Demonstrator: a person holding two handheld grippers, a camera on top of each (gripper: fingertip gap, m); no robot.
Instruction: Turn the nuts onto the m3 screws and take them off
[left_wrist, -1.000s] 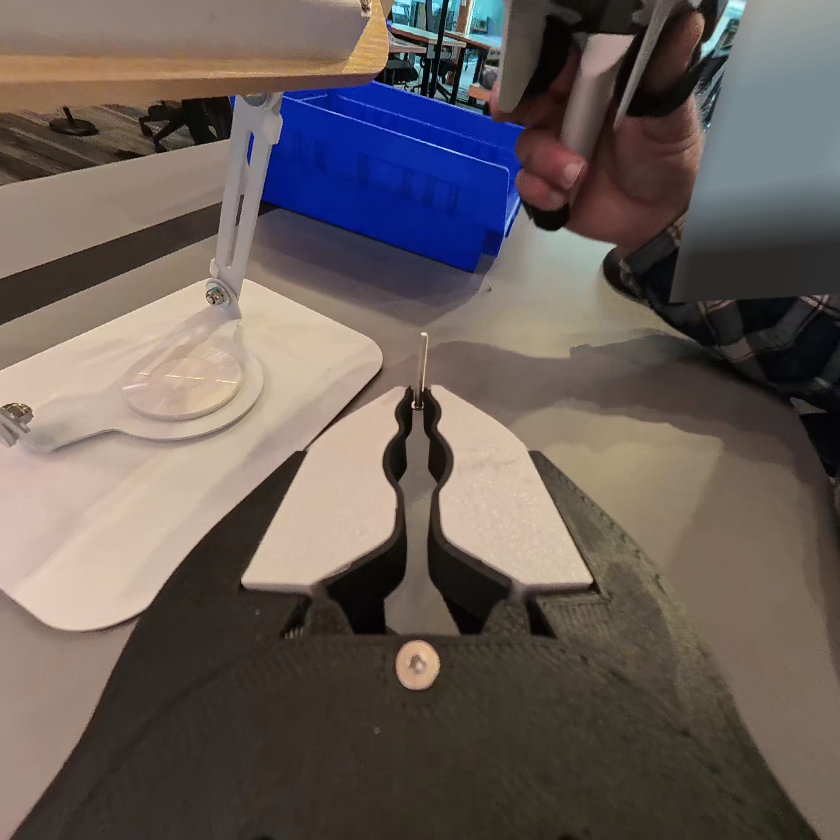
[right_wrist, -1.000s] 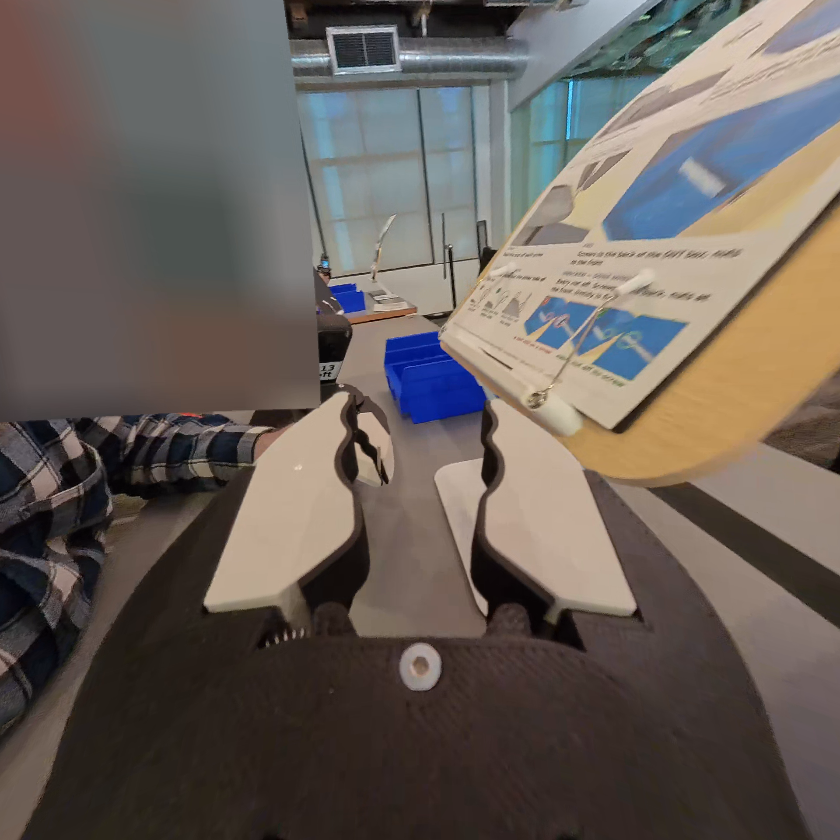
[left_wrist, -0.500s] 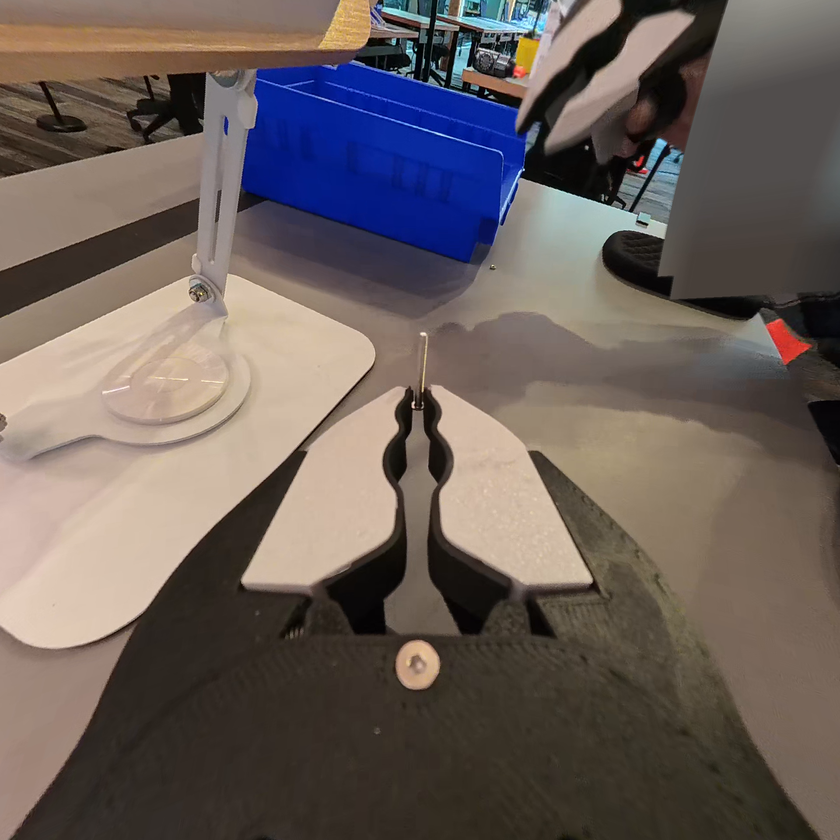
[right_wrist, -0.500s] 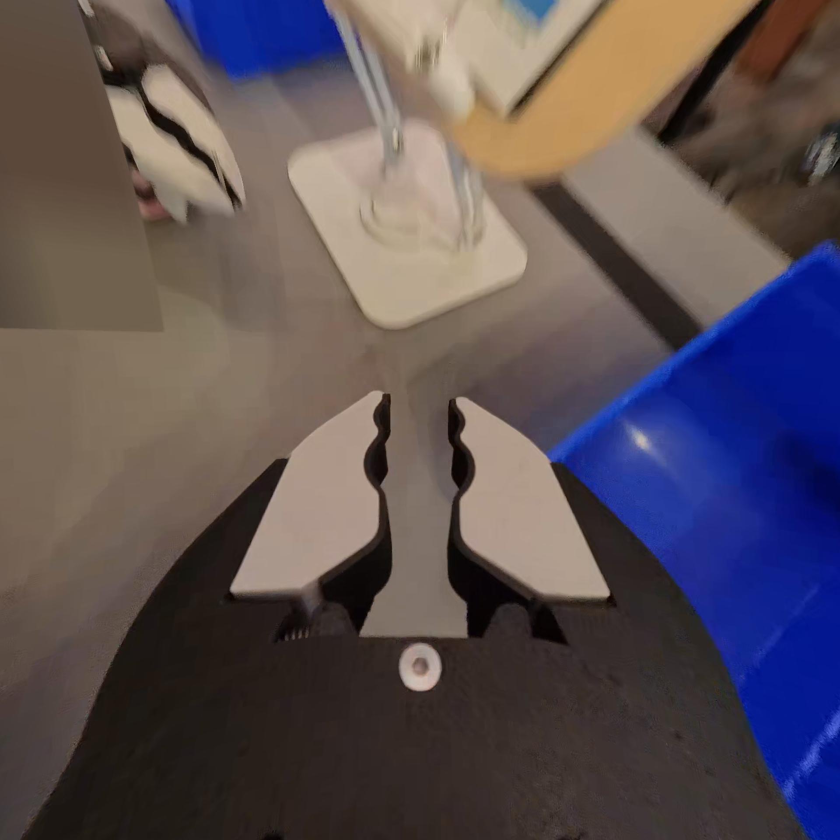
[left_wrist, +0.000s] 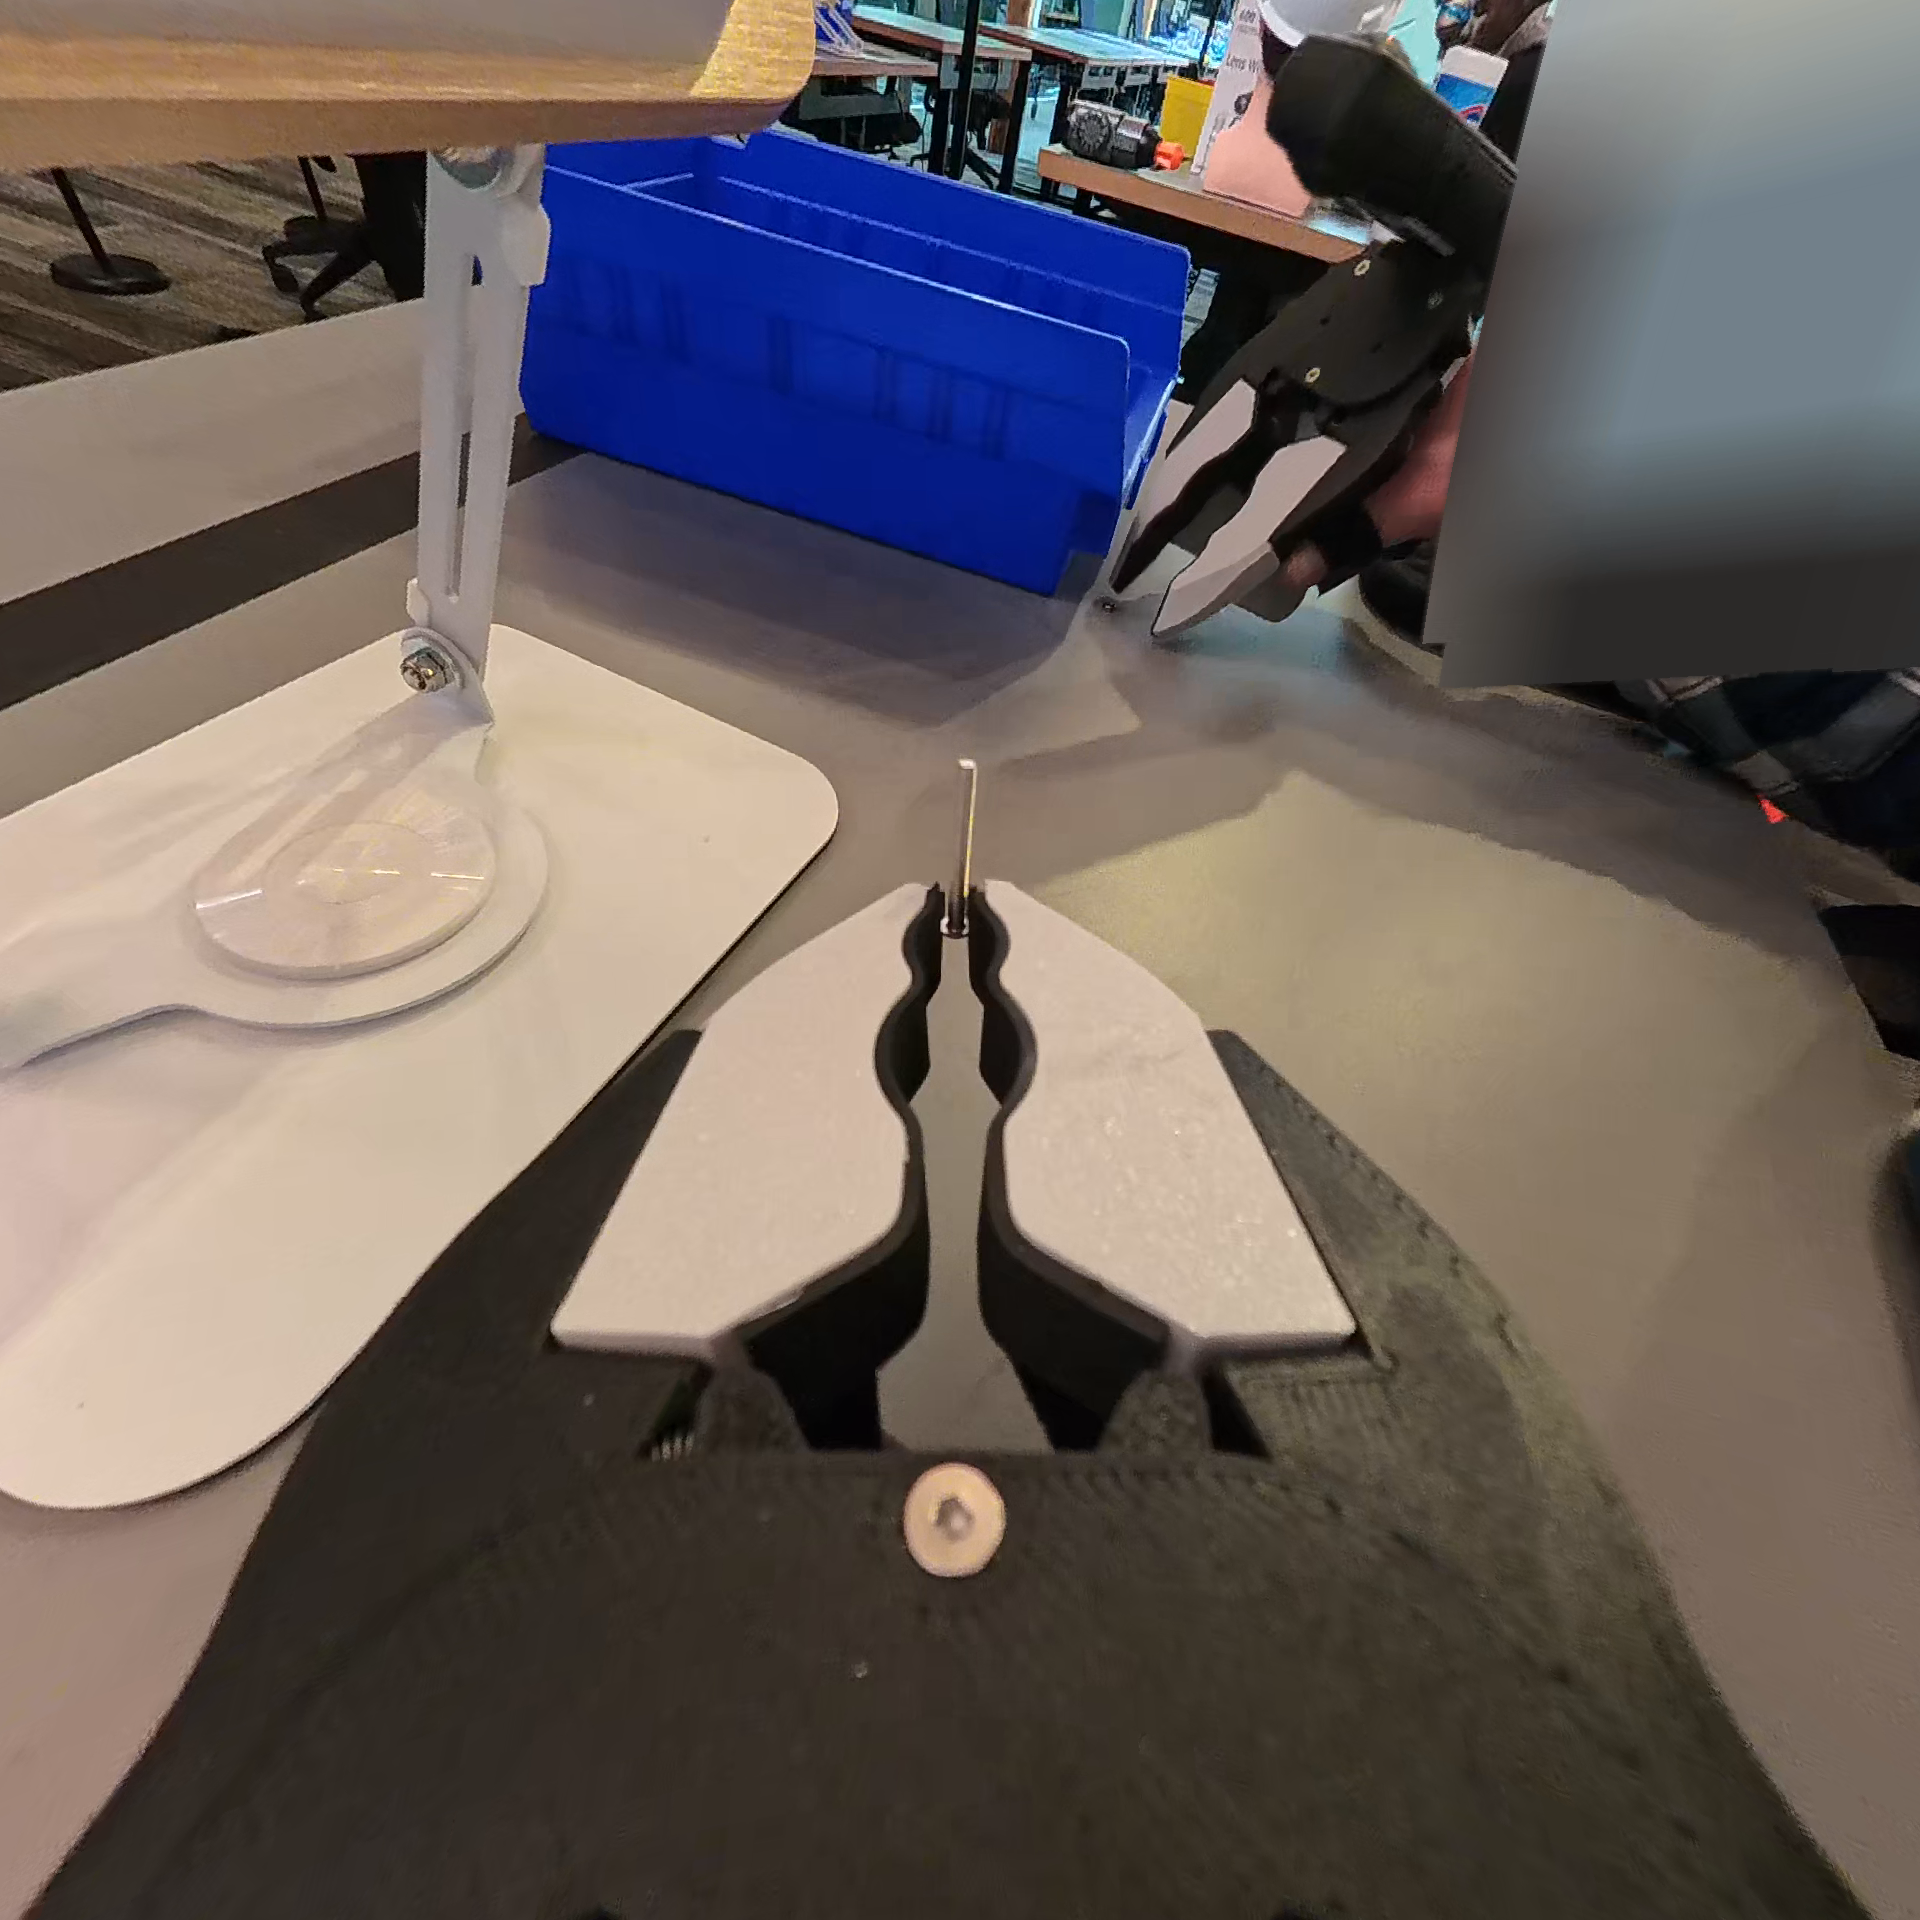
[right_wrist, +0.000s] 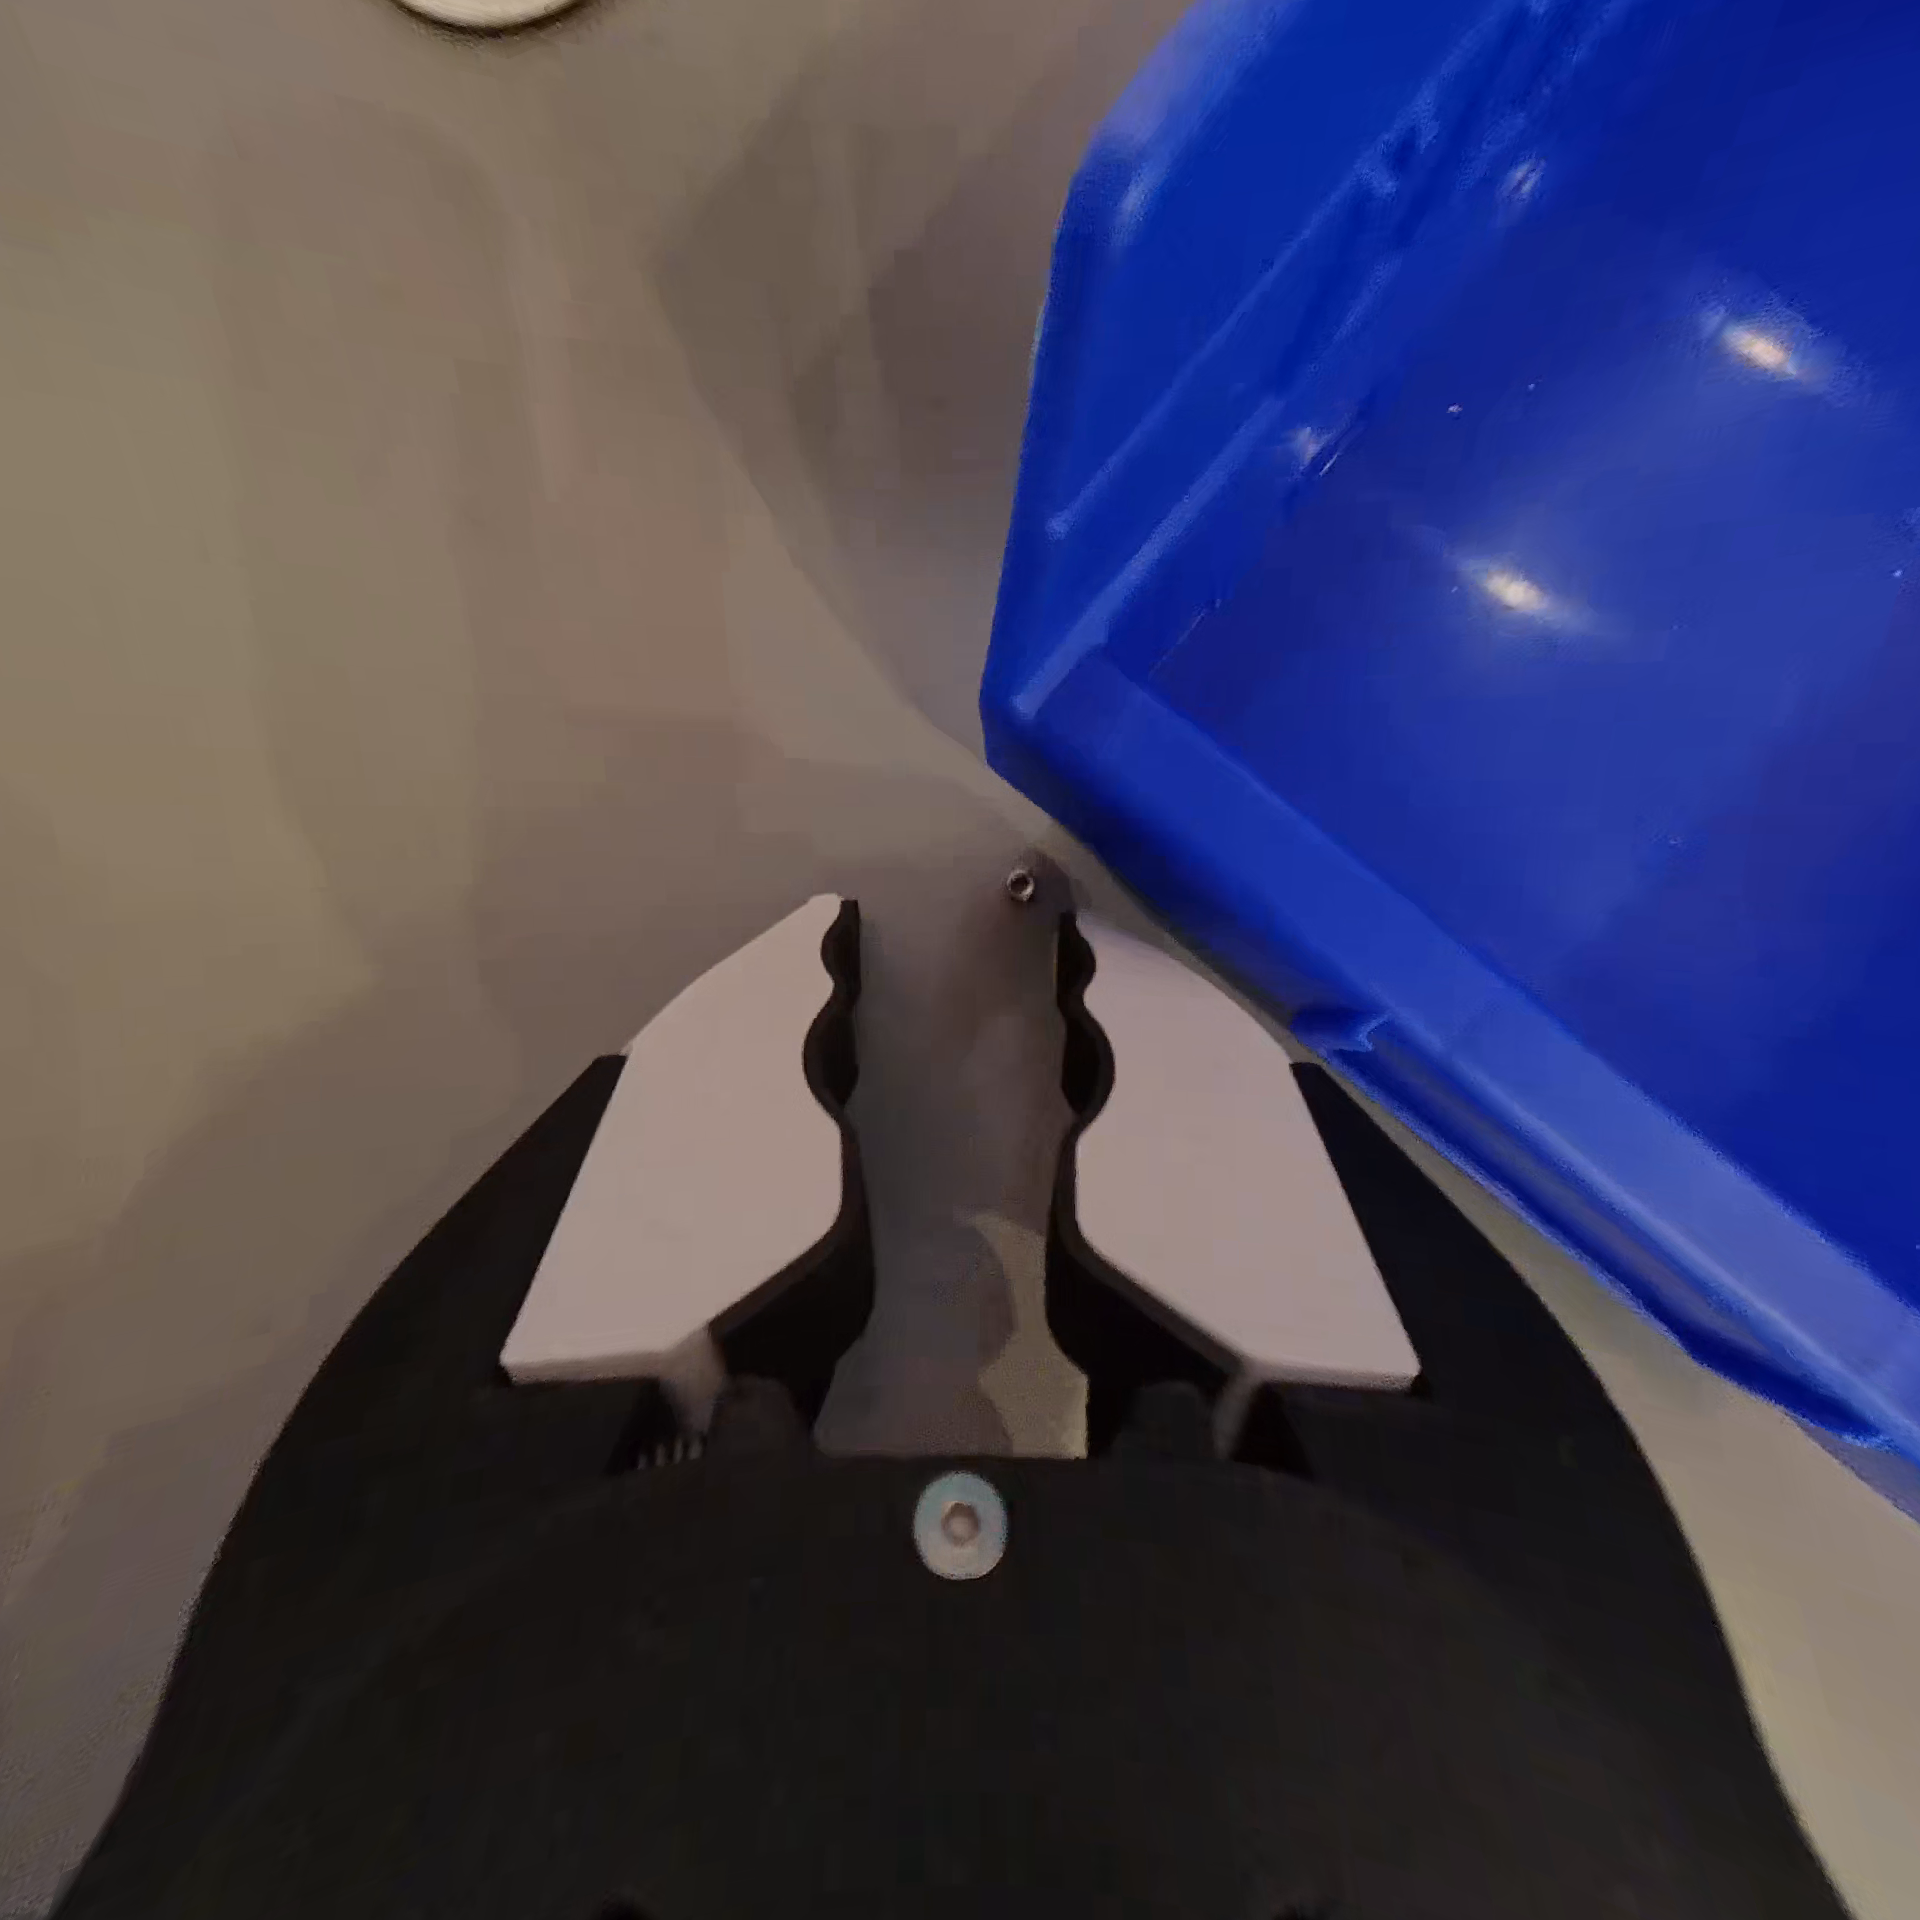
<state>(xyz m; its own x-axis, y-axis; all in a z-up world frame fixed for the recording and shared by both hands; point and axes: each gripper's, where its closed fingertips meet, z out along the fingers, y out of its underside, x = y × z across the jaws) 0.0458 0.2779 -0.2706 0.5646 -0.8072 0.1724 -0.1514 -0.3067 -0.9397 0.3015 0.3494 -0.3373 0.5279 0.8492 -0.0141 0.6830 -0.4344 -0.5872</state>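
Two hand-held grippers work over a grey table (left_wrist: 1455, 1039); positions are given relative to the blue bin (left_wrist: 831, 343) standing on it.

Left gripper (left_wrist: 957, 902): well in front of the bin, its fingertips are clenched on the head end of a thin metal screw (left_wrist: 967, 821). The shank stands out past the tips, pointing toward the bin. To the left of the bin's near wall rises a white stand (left_wrist: 457, 436), whose flat base plate (left_wrist: 623, 748) lies on the table and which carries a wooden board (left_wrist: 364, 94) overhead.

Right gripper (right_wrist: 956, 914): at the bin's near corner, tips lowered close to the table, jaws apart with nothing between the pads. A small metal nut (right_wrist: 1019, 886) lies on the table just beside the bin's corner (right_wrist: 1039, 727), just ahead of the tip of the right-hand finger (right_wrist: 1143, 1039) and clear of both pads.

Handling, as a judgement: screw and nut look light, rigid and smooth, so they probably slip or roll easily. The nut seems best pinched across its outer flats with the fingertips, and the bin wall beside it leaves little room on that side.
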